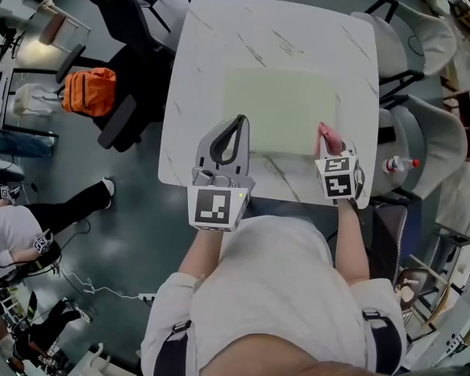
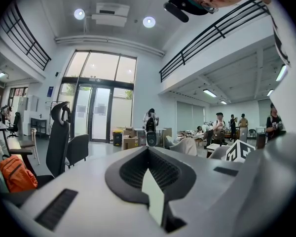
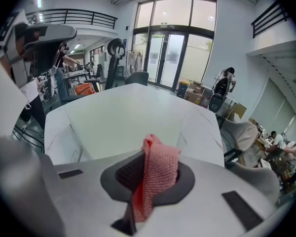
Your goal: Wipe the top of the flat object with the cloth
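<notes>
Currently the R hand-held gripper [image 1: 335, 151] is pinching a pink-red cloth [image 3: 157, 168] betw. its jaws, the fabric bunching up past the tips. It's hovering at approx. 5 o'clock of the flat object [image 1: 278, 108], a pale green sheet lying on the white marble bench [image 1: 211, 45]. The cloth is hanging just over the sheet's near R corner; I can't tell if it's touching the surface.

The L hand-held gripper [image 2: 148, 153] is holding its jaws pressed together at the tips, gripping nothing I can make out. A pale sliver is showing in the slit betw. them, prob. the sheet beneath. It's sitting over the sheet's 7 o'clock corner, pointing toward 12.

Further out, chairs [image 1: 423, 131] are standing at 3 o'clock of the bench and an orange bag [image 1: 88, 91] is resting at 9 o'clock, well apart.

Step in hand, as I'm reading it: cloth is in the grip, and the wipe is about to start from the near edge. Next move is calling for lowering the cloth onto the top, then sweeping toward 12 and across to 9. Pressure should be enough to drag w/o shifting the sheet.
</notes>
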